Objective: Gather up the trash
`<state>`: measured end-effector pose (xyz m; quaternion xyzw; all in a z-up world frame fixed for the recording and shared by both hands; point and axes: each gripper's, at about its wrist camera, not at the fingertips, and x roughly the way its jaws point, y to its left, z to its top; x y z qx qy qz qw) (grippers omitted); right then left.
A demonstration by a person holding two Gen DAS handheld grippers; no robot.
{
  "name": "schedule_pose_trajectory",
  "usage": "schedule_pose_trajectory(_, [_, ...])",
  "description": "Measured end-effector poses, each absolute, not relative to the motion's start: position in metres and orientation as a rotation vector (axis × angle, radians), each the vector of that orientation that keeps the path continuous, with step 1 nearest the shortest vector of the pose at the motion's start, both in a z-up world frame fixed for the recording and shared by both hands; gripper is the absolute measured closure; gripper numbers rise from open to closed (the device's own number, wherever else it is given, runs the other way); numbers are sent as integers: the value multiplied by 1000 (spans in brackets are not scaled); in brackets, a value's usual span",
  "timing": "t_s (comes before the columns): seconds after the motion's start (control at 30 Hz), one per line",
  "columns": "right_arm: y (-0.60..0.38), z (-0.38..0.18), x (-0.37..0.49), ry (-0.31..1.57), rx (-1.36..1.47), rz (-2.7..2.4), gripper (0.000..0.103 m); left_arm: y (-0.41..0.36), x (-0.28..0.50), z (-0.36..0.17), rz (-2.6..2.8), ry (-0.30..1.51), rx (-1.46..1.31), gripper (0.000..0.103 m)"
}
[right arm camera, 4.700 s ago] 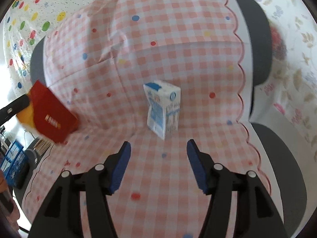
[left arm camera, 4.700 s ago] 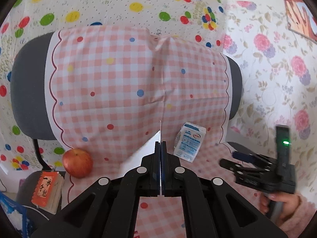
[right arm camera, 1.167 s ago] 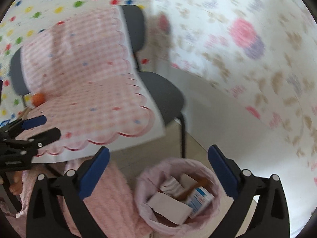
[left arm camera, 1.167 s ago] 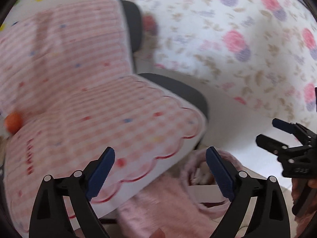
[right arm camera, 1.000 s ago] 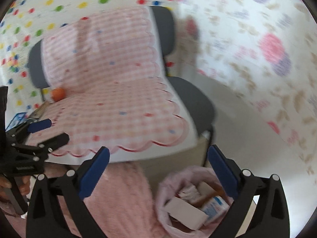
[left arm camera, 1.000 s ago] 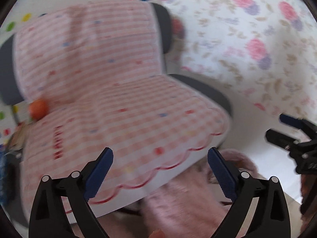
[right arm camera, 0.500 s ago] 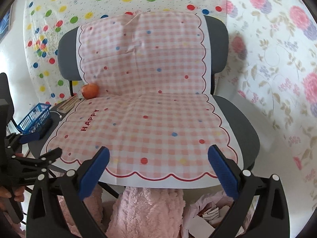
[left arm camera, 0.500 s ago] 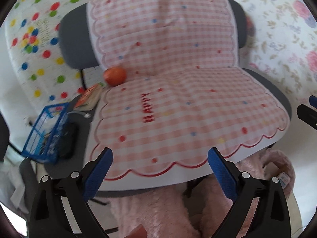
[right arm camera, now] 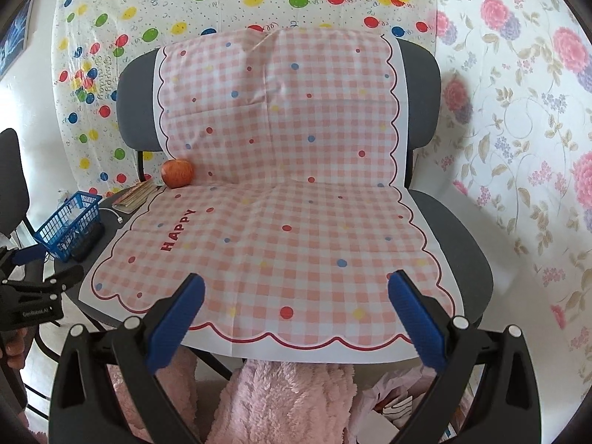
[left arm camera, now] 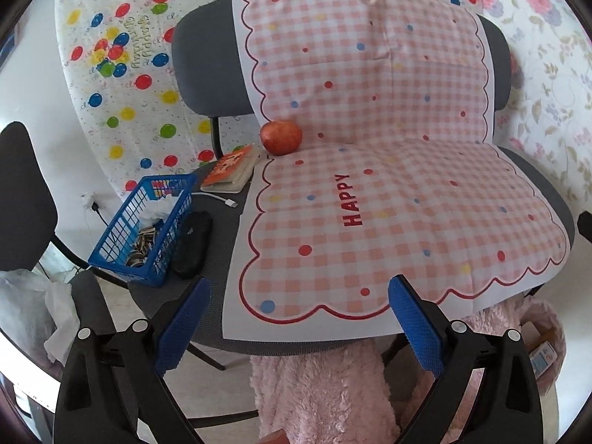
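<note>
My left gripper [left arm camera: 298, 296] stands open and empty in front of the pink checked cloth [left arm camera: 388, 203] that covers two grey chairs. My right gripper [right arm camera: 296, 292] is open and empty too, facing the same cloth [right arm camera: 288, 222]. The left gripper [right arm camera: 40, 262] also shows at the left edge of the right wrist view. A pink-lined trash bin [left arm camera: 544, 347] sits on the floor at the lower right, with a blue and white carton [left arm camera: 542, 357] visible inside. In the right wrist view the bin [right arm camera: 392, 403] is partly hidden behind my fingers. No trash lies on the cloth.
A red apple [left arm camera: 281, 137] rests at the cloth's back left corner, beside a small orange book [left arm camera: 231, 170]. A blue plastic basket [left arm camera: 148, 225], a black case [left arm camera: 192, 244] and a white cable [left arm camera: 218, 199] lie on the left chair. Fluffy pink fabric [left arm camera: 318, 392] is below.
Both views swung from the bin and floor back up to the chairs. The milk carton that stood on the cloth earlier is gone from it, and a carton lies in the bin.
</note>
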<state>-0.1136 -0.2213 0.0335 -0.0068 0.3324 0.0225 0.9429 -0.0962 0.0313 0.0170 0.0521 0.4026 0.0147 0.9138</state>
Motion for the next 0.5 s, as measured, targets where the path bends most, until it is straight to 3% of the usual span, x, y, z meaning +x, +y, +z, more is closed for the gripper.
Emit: schedule_pose_trajectory(0.5, [-223,31,-112,688,-13,31,6,32,-89,16,9,830,92,7])
